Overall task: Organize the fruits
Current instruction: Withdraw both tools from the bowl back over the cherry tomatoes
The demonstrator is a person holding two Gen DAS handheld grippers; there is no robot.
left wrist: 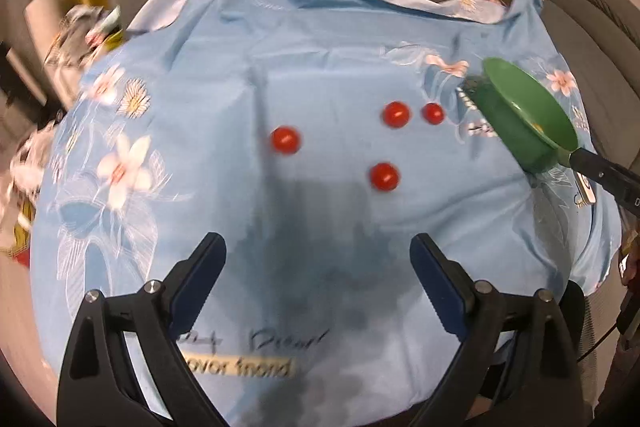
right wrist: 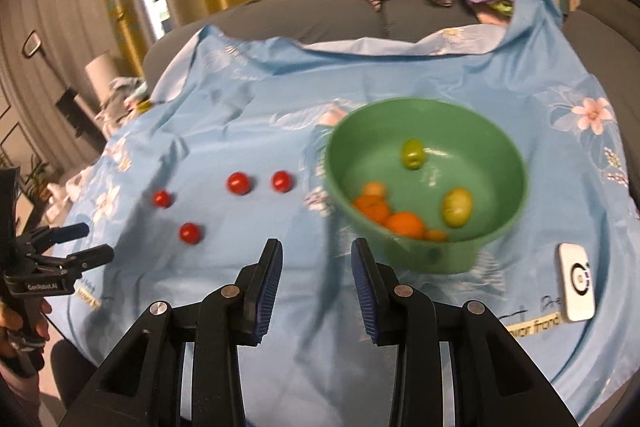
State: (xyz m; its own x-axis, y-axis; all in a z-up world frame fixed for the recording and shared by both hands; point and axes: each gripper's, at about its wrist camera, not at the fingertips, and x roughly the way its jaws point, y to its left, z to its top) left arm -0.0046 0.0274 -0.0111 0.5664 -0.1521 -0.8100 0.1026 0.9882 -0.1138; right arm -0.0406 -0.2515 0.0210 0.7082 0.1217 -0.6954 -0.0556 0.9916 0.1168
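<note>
Four small red tomatoes (left wrist: 386,176) lie mid-cloth on the blue flowered cloth (left wrist: 280,75); my left gripper (left wrist: 318,259) gapes empty, my right gripper (right wrist: 316,267) slightly apart, empty, before the green plastic bowl (right wrist: 426,259).

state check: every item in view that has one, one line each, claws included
left claw: open, empty
right claw: narrow gap, nothing between pads
green bowl: upright on the cloth, holds orange and yellow-green fruits
four red tomatoes: loose on the cloth, outside the bowl
blue floral cloth: spread out, wrinkled
white card: flat on the cloth, beside the bowl
</note>
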